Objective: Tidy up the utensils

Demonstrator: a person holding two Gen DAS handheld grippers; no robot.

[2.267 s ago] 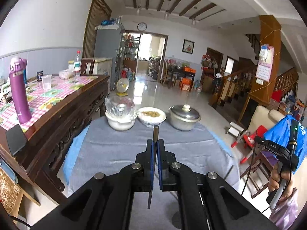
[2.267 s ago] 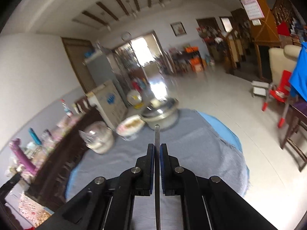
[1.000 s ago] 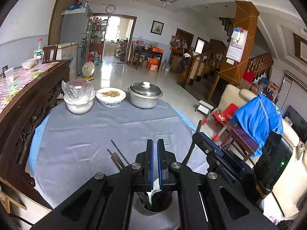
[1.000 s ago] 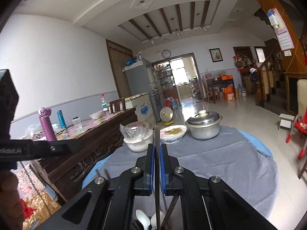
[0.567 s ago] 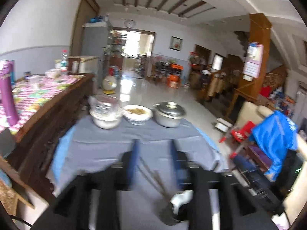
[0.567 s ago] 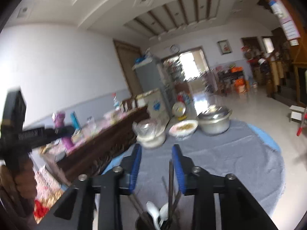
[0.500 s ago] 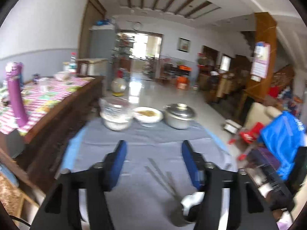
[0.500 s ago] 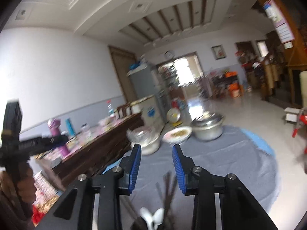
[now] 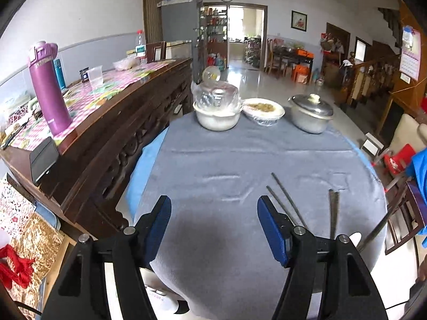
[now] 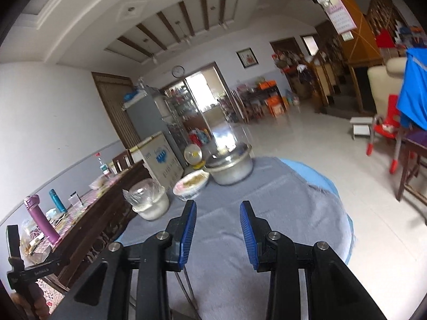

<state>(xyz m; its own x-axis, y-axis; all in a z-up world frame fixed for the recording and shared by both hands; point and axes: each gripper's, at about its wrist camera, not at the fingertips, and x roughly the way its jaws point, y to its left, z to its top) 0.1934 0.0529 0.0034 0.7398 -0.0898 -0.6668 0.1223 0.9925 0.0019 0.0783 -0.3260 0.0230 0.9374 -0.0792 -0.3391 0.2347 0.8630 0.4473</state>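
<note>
My left gripper (image 9: 214, 225) is open and empty above the near part of the grey tablecloth (image 9: 226, 160). Behind its right finger (image 9: 272, 229), several thin metal utensil handles (image 9: 287, 197) stick up, with two more (image 9: 333, 213) further right; the holder they stand in is hidden by the gripper body. My right gripper (image 10: 217, 230) is open and empty, tilted, over the same cloth (image 10: 280, 213). Thin utensil handles (image 10: 188, 288) show low between its arms.
At the table's far edge stand a white bowl under a plastic cover (image 9: 217, 110), a dish of food (image 9: 264, 109) and a lidded metal pot (image 9: 311, 113). A dark wooden sideboard (image 9: 112, 122) with a purple flask (image 9: 49, 88) runs along the left. Chairs (image 10: 387, 130) stand right.
Both grippers held a utensil shut over the holder, then opened and let go. Both have since pulled back from the holder, open and empty.
</note>
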